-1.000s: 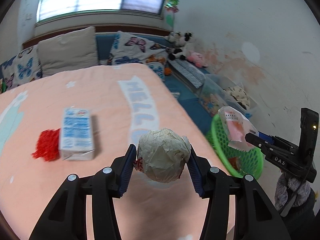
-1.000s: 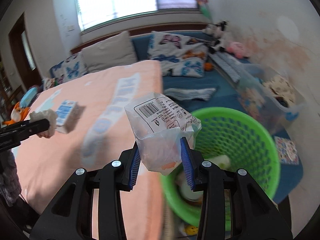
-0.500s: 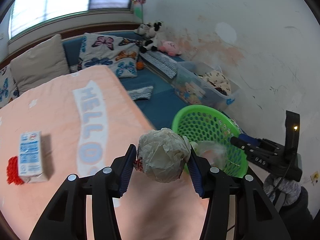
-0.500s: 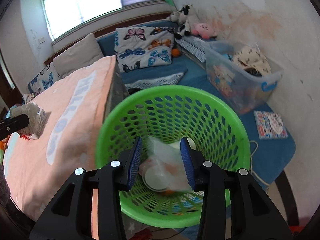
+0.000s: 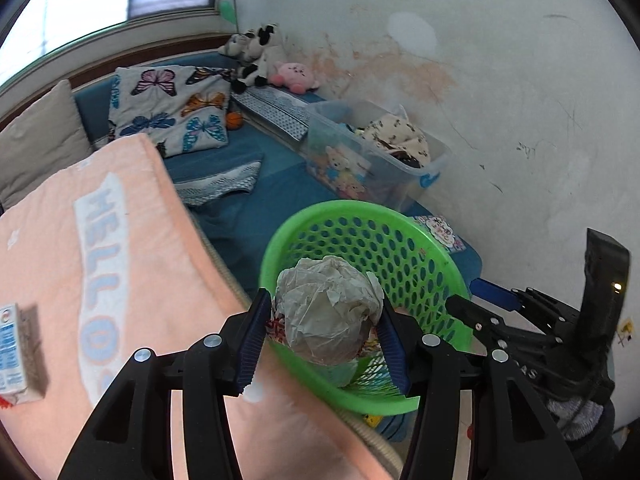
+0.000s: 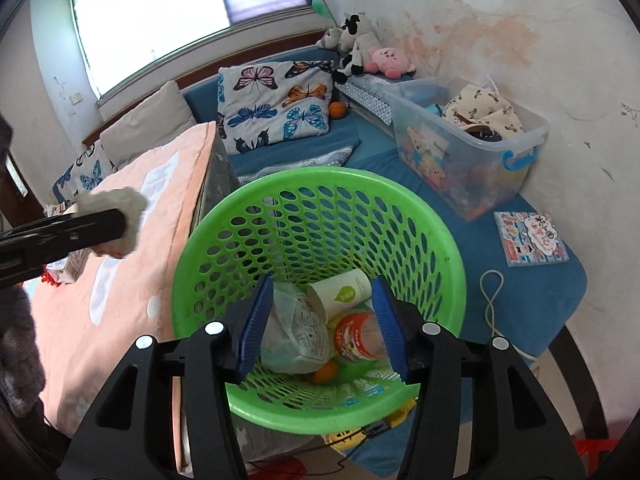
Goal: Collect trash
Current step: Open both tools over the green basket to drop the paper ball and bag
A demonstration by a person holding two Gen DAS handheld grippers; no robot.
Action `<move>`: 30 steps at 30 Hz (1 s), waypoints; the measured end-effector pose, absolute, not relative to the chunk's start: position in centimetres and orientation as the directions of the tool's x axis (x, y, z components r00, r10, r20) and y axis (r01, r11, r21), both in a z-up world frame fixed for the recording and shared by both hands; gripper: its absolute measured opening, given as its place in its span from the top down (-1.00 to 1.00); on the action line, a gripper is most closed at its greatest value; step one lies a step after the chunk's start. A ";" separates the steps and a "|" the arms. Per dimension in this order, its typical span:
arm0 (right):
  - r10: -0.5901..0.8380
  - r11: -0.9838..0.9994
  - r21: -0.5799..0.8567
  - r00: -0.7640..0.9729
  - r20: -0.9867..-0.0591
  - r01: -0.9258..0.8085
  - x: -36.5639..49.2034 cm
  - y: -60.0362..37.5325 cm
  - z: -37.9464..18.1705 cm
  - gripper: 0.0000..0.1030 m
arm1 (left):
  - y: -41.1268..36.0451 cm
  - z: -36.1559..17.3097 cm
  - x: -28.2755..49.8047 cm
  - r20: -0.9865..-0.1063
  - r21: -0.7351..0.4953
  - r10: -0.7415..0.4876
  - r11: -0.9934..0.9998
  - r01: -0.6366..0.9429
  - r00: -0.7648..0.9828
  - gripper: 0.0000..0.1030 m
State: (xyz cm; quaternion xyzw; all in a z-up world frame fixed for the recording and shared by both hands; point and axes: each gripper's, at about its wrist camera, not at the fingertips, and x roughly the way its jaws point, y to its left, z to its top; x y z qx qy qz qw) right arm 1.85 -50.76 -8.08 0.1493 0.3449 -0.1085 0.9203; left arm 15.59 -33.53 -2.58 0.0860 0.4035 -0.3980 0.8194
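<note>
- Jaws first: our left gripper [image 5: 324,336] is clamped on the crumpled paper ball [image 5: 326,308], both blue pads pressed into its sides, while our right gripper [image 6: 324,326] stands spread wide with nothing between its pads.
- We hold the ball above the near rim of the green basket [image 5: 280,240], which sits beside the edge of the peach blanket [image 5: 132,264]. Inside the basket we see a plastic bag [image 6: 296,332], a paper cup [image 6: 340,290] and a bottle [image 6: 356,340].
- From the left wrist view the ball looks to hang close to the rim, not the middle; if we let go here, it may strike the rim and bounce onto the blanket or the floor.
- Our two grippers are near each other over the same opening, so a careless swing could knock them together or tip the light basket.
- A small carton [image 5: 16,356] lies on the blanket, well apart from the basket, and we judge it not yet collected.
</note>
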 end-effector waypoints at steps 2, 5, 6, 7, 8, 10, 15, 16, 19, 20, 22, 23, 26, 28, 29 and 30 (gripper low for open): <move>-0.095 0.931 0.206 0.745 -0.660 0.301 1.3 -50.8 -8.0 -0.16 | -34.4 -3.0 15.4 -0.734 -0.186 -0.586 0.659 0.728 0.343 0.01; -0.094 0.932 0.206 0.750 -0.655 0.297 0.8 -50.8 -7.9 -0.17 | -35.3 -3.5 15.4 -0.743 -0.193 -0.584 0.655 0.731 0.327 -0.01; -0.094 0.933 0.205 0.750 -0.654 0.296 0.7 -50.7 -7.9 -0.17 | -35.5 -3.8 15.3 -0.745 -0.194 -0.584 0.652 0.733 0.322 -0.04; -0.094 0.933 0.204 0.752 -0.653 0.295 0.5 -50.7 -7.9 -0.18 | -35.7 -3.9 15.3 -0.747 -0.193 -0.582 0.651 0.734 0.320 -0.07; -0.094 0.933 0.205 0.753 -0.651 0.294 0.4 -50.7 -7.9 -0.19 | -35.9 -4.1 15.2 -0.749 -0.192 -0.582 0.649 0.736 0.317 -0.12; -0.093 0.932 0.208 0.754 -0.650 0.295 0.2 -50.7 -7.9 -0.21 | -36.2 -4.3 15.2 -0.751 -0.191 -0.580 0.648 0.738 0.315 -0.15; -0.093 0.932 0.211 0.755 -0.650 0.296 -0.1 -50.5 -7.8 -0.21 | -36.2 -4.4 15.0 -0.748 -0.198 -0.586 0.643 0.739 0.310 -0.30; -0.093 0.932 0.210 0.755 -0.649 0.295 -0.1 -50.5 -7.8 -0.21 | -36.1 -4.3 15.0 -0.748 -0.196 -0.585 0.645 0.738 0.313 -0.33; -0.087 0.936 0.208 0.756 -0.648 0.285 0.0 -50.1 -7.6 -0.21 | -35.3 -4.1 15.0 -0.743 -0.193 -0.585 0.653 0.733 0.325 -0.34; -0.086 0.937 0.206 0.758 -0.647 0.282 0.0 -50.0 -7.5 -0.22 | -34.9 -4.0 15.0 -0.741 -0.188 -0.582 0.659 0.729 0.335 -0.34; -0.081 0.940 0.205 0.762 -0.643 0.273 0.1 -49.5 -7.3 -0.24 | -33.8 -3.6 15.2 -0.736 -0.183 -0.578 0.672 0.717 0.353 -0.34; -0.076 0.941 0.206 0.764 -0.641 0.267 0.2 -49.3 -7.2 -0.25 | -33.2 -3.5 15.3 -0.735 -0.182 -0.574 0.681 0.709 0.362 -0.34; -0.061 0.947 0.207 0.767 -0.639 0.247 0.7 -48.4 -7.0 -0.27 | -31.3 -3.0 15.6 -0.731 -0.164 -0.554 0.709 0.686 0.398 -0.34; -0.050 0.951 0.205 0.769 -0.638 0.232 1.2 -47.7 -6.8 -0.27 | -30.0 -2.8 15.8 -0.727 -0.159 -0.547 0.722 0.673 0.415 -0.34; -0.044 0.954 0.202 0.770 -0.637 0.222 1.4 -47.3 -6.7 -0.27 | -29.1 -2.6 16.0 -0.725 -0.153 -0.538 0.736 0.660 0.431 -0.34; -0.040 0.955 0.201 0.771 -0.636 0.216 1.6 -47.0 -6.6 -0.28 | -28.4 -2.5 16.1 -0.724 -0.149 -0.530 0.745 0.650 0.442 -0.34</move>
